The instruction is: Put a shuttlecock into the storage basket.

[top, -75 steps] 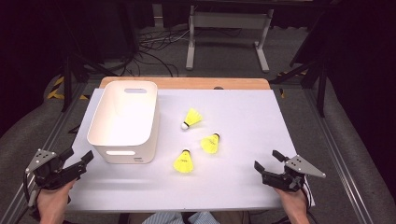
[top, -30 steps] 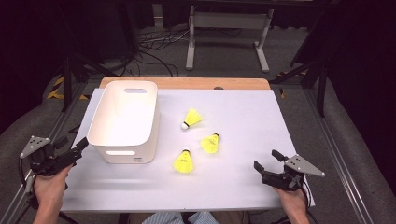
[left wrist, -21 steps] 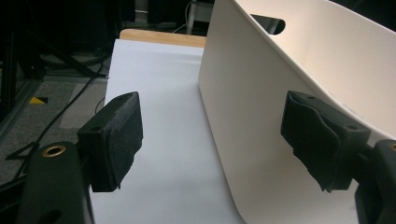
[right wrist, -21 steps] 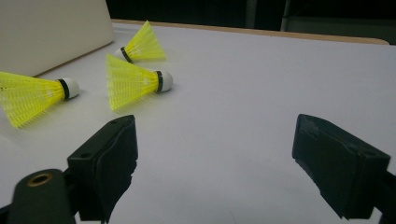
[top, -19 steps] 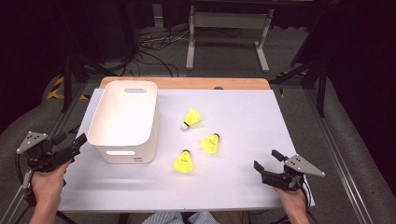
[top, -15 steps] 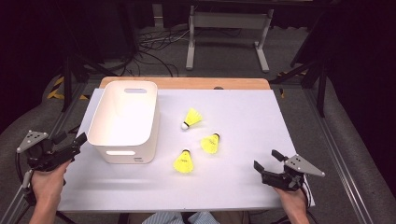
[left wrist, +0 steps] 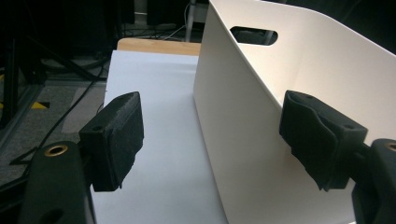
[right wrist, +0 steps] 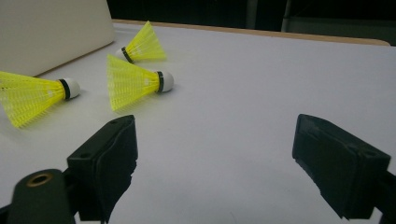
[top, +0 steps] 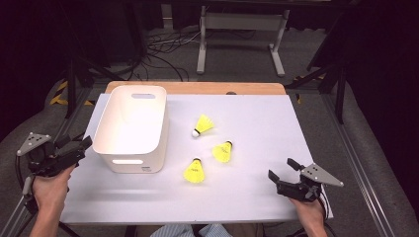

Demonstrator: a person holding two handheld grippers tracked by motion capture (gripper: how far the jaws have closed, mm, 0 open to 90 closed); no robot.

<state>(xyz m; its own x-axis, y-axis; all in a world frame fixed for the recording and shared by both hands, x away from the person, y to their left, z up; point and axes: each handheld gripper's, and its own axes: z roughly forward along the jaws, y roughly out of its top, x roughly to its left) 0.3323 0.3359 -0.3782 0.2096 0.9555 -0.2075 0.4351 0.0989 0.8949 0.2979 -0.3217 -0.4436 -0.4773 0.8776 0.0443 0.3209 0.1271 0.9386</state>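
High view sits above the person's side, looking forward and down on the whole white table (top: 257,197); left gripper view rides low at the table's left edge, close up on the white bin (left wrist: 261,140) wall; right gripper view sits low near the right front corner, facing left across the top; both gripper views share the bin (right wrist: 46,32).

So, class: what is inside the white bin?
From the high view, the white bin shows just bare floor and walls inside. Its near inner wall is hidden by the rim.
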